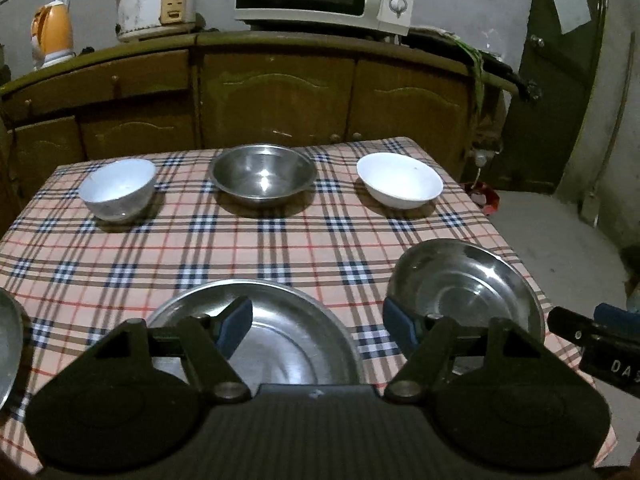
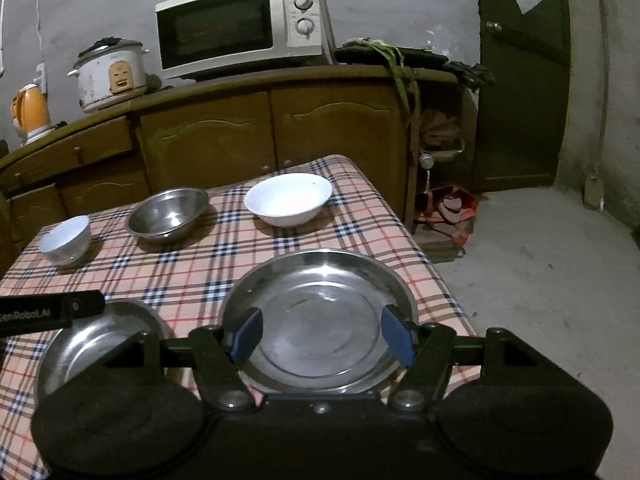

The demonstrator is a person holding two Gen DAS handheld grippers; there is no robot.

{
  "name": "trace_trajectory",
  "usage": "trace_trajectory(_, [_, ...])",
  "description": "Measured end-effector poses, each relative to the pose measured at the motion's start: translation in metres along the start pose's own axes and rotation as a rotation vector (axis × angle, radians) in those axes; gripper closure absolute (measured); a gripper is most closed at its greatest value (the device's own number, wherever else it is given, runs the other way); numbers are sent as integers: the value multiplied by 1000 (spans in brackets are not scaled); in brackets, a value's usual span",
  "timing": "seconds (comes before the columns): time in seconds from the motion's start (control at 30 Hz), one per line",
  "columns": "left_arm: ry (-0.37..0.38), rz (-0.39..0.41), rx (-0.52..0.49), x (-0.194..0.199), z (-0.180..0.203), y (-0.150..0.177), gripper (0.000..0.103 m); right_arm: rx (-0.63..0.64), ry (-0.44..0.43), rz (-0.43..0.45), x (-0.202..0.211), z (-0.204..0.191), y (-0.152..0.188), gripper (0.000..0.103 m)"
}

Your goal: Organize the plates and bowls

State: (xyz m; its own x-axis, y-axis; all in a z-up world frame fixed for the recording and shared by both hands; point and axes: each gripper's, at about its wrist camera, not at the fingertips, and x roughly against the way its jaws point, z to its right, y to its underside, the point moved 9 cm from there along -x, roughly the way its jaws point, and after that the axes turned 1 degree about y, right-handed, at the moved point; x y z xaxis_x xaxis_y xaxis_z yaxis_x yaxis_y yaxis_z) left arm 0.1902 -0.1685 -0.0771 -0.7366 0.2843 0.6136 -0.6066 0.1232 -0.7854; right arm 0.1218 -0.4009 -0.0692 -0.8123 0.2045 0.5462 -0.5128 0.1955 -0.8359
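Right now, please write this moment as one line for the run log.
left claw: open, over middle steel plate | right claw: open, over right steel plate | bowls: three in back row, untouched

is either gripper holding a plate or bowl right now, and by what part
Nothing is held. The left gripper is open above the middle round steel plate, and the right gripper is open above the right round steel plate.

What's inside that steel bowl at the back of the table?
Nothing: the steel bowl looks empty, showing only a glint of light on its bottom. Under it lies the checked tablecloth; what the bowl covers is hidden.
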Motion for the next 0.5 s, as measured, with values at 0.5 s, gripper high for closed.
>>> trace_trajectory(0.5, [10,8,-6,-25,42,-7,28,32,18,-15,-29,32,-5,23])
